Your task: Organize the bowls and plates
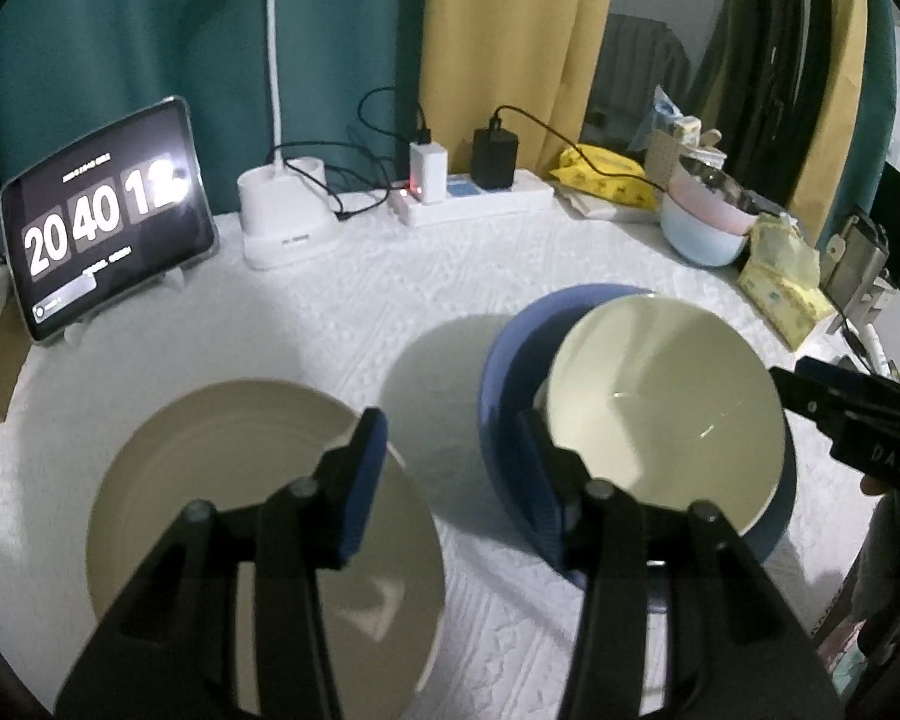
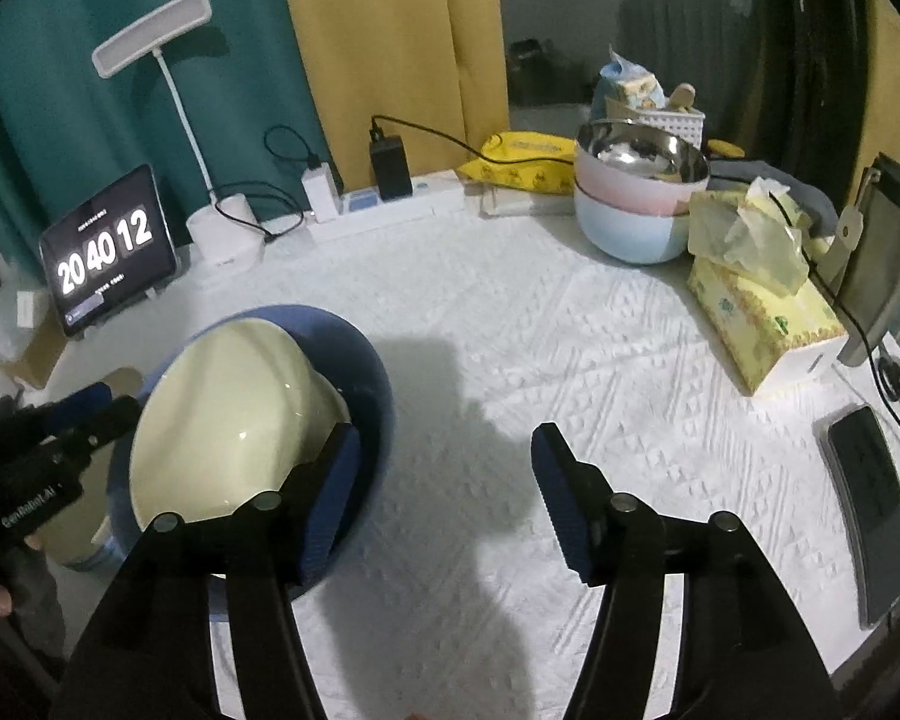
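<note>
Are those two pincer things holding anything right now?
No. Both the left tool and right tool stand open, beside the cream bowl in the blue bowl.

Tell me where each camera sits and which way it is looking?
Left wrist view: sits on the left tool, looking forward and down at the beige plate and the cream bowl leaning in the blue bowl; the right tool pokes in at the right.
Right wrist view: sits on the right tool, looking down at the white tablecloth; the left tool and fingers show at the left.
Both share: the bowls, the clock tablet, the stacked bowls.
</note>
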